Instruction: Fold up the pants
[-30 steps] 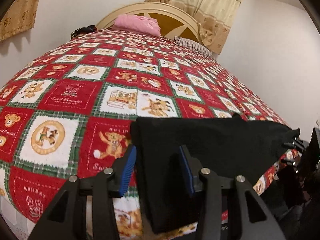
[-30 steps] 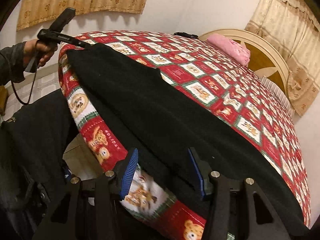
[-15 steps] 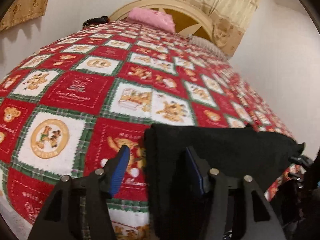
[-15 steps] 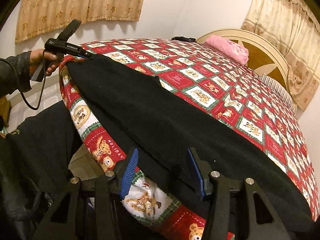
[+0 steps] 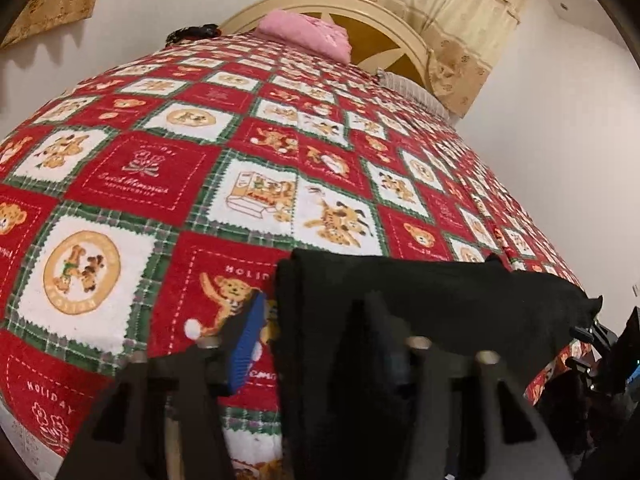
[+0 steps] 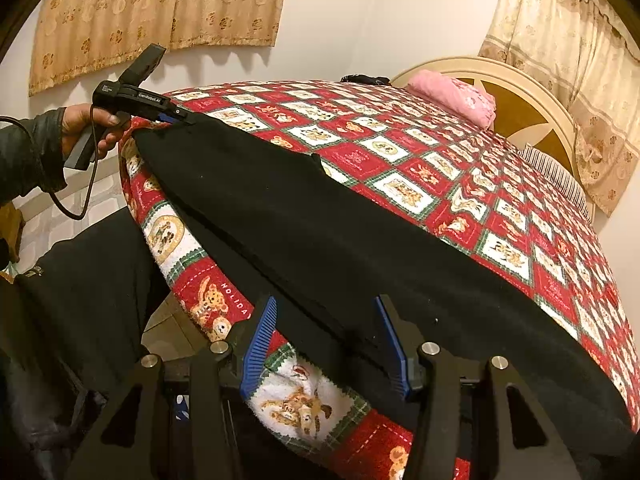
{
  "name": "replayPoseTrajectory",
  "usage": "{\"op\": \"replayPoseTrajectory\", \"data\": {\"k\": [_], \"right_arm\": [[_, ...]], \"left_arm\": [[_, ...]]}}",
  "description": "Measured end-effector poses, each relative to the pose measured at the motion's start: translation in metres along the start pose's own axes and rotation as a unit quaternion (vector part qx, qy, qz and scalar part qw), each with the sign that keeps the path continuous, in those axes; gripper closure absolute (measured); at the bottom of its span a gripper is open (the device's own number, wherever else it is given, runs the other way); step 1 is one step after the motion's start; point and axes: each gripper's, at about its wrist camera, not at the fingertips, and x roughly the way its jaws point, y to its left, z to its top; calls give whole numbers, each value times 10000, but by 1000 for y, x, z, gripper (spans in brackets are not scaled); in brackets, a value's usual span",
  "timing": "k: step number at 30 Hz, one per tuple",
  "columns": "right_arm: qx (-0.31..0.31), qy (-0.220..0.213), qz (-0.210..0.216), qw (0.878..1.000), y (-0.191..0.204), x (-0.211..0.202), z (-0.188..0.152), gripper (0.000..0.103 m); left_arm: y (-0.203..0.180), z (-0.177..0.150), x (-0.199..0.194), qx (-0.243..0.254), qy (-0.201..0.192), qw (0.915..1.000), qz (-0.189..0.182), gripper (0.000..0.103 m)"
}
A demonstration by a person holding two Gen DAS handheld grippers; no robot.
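My left gripper (image 5: 320, 336) is closing on the end of the black pants (image 5: 420, 296): half a second back its jaws had spread wider beside the fabric, and now the cloth edge sits between them, one blue pad (image 5: 246, 344) clear of it on the blanket side. I cannot tell whether the other pad presses the cloth, since black fabric hides it. In the right wrist view the same gripper (image 6: 176, 114) meets the far corner of the pants, with the hand (image 6: 86, 128) behind it.

My right gripper (image 6: 328, 344) has not shifted; its jaws stand half apart astride the near edge of the pants (image 6: 320, 224), cloth between them but not clamped (both pads show a gap).

Taking the pants as the landmark: they lie stretched long along the bed's near edge, on the teddy-bear blanket (image 6: 400, 152). Beyond them, at the headboard (image 6: 520, 96), a pink folded cloth (image 6: 456, 96) rests well apart.

The closing left jaws suggest to me that a grip for the next fold is being taken; the right end is not yet seized.

No containers are in sight, so nothing to report inside any.
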Motion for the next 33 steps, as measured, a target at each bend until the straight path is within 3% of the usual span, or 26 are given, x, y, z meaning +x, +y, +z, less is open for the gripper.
{"op": "replayPoseTrajectory", "data": {"k": [2, 3, 7, 11, 15, 18, 21, 23, 25, 29, 33], "right_arm": [[2, -2, -39, 10000, 0, 1, 0, 51], [10, -13, -68, 10000, 0, 1, 1, 51], [-22, -58, -211, 9998, -2, 2, 2, 51], [-174, -68, -315, 9993, -2, 3, 3, 51], [-350, -47, -450, 9984, 0, 6, 4, 51], [-555, 43, -429, 9975, 8, 14, 1, 51], [-1023, 235, -702, 9920, 19, 28, -8, 51], [-1354, 349, -1046, 9846, 27, 39, -13, 62], [-1446, 403, -1008, 9835, 29, 42, -13, 99], [-1485, 311, -990, 9835, 34, 22, -6, 101], [-1435, 562, -748, 9852, 37, 18, -12, 101]], "left_arm": [[-4, 1, -1, 121, -23, 9999, 7, 76], [-7, 1, 0, 186, -8, 9998, -95, 88], [-11, 11, -5, 214, -81, 9995, -209, 90], [-6, 28, -12, -184, -305, 9979, -549, 90], [-4, 27, 9, -223, 20, 9993, -295, 90], [9, 21, 14, -447, 52, 9983, -381, 90], [12, 17, 13, -508, 6, 9975, -481, 90], [11, 17, 14, -508, 7, 9975, -483, 90], [12, 18, 14, -520, 22, 9974, -504, 90], [12, 19, 13, -485, 23, 9975, -509, 90], [15, 17, 14, -489, -17, 9972, -574, 90]]}}
